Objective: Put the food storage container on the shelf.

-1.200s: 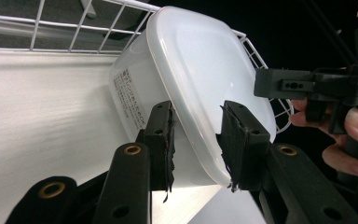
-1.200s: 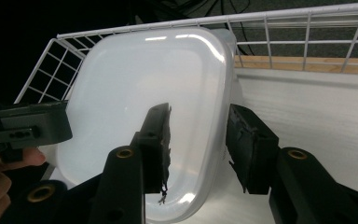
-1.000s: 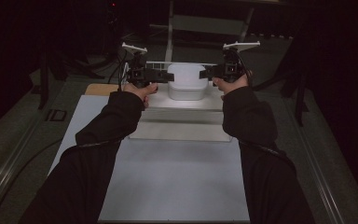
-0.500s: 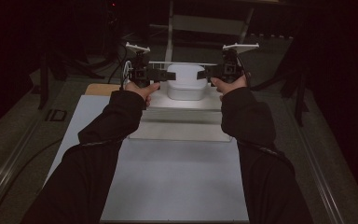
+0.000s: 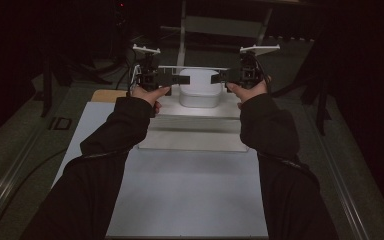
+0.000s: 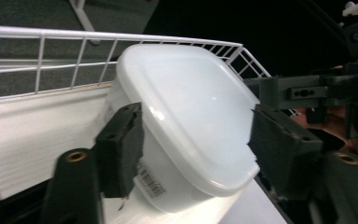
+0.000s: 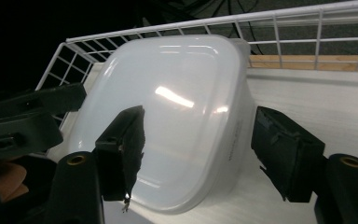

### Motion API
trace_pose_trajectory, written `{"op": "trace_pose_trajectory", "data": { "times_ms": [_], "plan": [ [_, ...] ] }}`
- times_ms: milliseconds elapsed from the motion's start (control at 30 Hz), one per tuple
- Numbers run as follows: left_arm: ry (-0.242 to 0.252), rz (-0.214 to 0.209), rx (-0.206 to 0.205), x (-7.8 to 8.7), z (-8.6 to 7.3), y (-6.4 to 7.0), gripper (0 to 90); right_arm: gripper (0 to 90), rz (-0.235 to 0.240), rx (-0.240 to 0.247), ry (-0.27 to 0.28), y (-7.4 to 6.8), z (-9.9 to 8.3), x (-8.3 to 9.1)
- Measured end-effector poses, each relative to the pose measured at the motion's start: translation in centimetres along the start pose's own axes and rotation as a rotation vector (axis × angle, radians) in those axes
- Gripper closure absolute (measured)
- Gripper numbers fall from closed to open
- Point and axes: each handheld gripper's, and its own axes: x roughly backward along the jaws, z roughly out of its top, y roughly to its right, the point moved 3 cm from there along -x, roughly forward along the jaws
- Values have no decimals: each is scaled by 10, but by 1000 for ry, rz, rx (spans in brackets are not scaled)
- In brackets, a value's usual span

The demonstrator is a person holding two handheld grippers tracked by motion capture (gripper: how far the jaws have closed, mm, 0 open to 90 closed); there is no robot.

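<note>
Two grippers, the left gripper (image 5: pixel 172 78) and the right gripper (image 5: pixel 220 76), are facing each other with jaws spread wide and grasping nothing, flanking the white lidded container (image 5: pixel 199 88) that is sitting at the upper centre of the high view, inside a white wire basket (image 6: pixel 42 39).

The left gripper (image 6: pixel 193 140) has its jaws spread around a white tub (image 6: pixel 186 116), and its near-side pad covers part of the printed label (image 6: pixel 150 179), whose text is too blurred to read. Beside the right gripper (image 7: pixel 200 149), faint lettering on the tub's wall is illegible. The wire rack (image 6: pixel 42 51) runs off the picture's edge.
</note>
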Motion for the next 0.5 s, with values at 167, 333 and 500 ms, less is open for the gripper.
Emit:
{"op": "trace_pose_trajectory", "data": {
  "times_ms": [167, 333, 500],
  "plan": [
    [19, -30, -76, 11, -2, 9, 139, 208, 42, 77, 8, -8, -5, 7],
    [28, -50, -140, 22, -6, 22, 35, 206, 30, 189, 52, -17, -12, 16],
    [33, -72, -199, 30, -15, 35, 12, 206, 11, 273, 71, -24, -21, 24]
  ]
}}
